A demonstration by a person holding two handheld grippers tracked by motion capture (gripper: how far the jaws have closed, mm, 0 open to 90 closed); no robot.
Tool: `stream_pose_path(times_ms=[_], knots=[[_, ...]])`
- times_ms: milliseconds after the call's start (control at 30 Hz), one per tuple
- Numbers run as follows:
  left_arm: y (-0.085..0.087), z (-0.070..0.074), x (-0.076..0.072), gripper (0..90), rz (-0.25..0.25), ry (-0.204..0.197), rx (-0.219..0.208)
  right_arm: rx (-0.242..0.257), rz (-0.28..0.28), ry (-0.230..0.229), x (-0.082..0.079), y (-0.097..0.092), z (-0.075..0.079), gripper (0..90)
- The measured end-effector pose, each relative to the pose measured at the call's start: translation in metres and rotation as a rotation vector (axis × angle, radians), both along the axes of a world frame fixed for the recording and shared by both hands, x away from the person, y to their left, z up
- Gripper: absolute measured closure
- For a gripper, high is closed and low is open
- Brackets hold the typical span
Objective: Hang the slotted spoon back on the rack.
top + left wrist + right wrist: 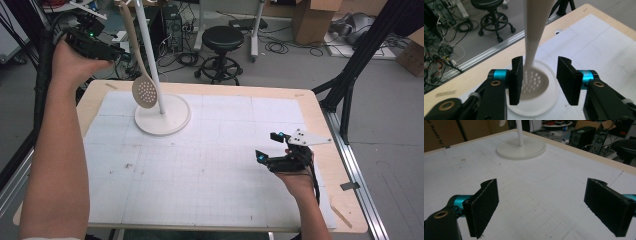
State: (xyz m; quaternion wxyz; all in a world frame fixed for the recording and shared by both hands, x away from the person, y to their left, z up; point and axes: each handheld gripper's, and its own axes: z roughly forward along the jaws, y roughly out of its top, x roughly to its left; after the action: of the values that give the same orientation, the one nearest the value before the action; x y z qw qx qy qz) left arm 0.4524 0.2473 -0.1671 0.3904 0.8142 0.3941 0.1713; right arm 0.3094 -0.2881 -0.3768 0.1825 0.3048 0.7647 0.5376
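High view: one beige slotted spoon (142, 75) is hanging beside the white pole of a single stand (162, 122), long axis near vertical, handle up, round perforated bowl pointing down over the disc base. Smooth matte plastic look; the bowl is showing a grid of small holes. Left gripper (117, 52) is sitting raised at the handle, jaws parted. Left gripper view: the ribbed black pads are standing apart with the spoon's tapering handle between them, close against one pad, the other clear. Right gripper (270, 145) is resting low over the white gridded mat (210, 165), jaws gaping wide, holding nothing. Two grippers, one wooden-edged table (320, 120).
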Motion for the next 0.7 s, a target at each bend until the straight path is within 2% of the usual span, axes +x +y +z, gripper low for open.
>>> stream_pose_path(times_ms=[33,133,200,367,467,567,700], knots=[[0.000,0.001,-0.001,52.0,-0.003,-0.006,0.009,-0.001,-0.001,0.002,0.000,0.000,0.000,11.6],[0.003,0.004,-0.009,50.8,-0.016,-0.041,-0.023,0.004,-0.006,-0.003,0.000,-0.001,0.001,11.6],[0.006,0.003,-0.013,49.5,-0.014,-0.050,-0.046,0.005,-0.006,-0.002,-0.001,-0.001,0.002,11.6],[0.012,-0.004,-0.021,46.0,-0.014,-0.047,-0.047,0.003,0.001,-0.006,-0.001,0.000,0.002,11.6],[0.015,-0.009,-0.026,44.9,-0.008,-0.070,-0.043,0.002,0.001,-0.012,-0.001,0.000,0.003,11.6],[0.017,-0.015,-0.029,43.0,-0.006,-0.071,-0.050,0.005,-0.004,-0.015,-0.002,-0.002,0.004,11.6],[0.018,-0.021,-0.035,40.0,-0.025,-0.083,-0.059,0.011,-0.007,-0.018,-0.003,-0.003,0.006,11.6]])
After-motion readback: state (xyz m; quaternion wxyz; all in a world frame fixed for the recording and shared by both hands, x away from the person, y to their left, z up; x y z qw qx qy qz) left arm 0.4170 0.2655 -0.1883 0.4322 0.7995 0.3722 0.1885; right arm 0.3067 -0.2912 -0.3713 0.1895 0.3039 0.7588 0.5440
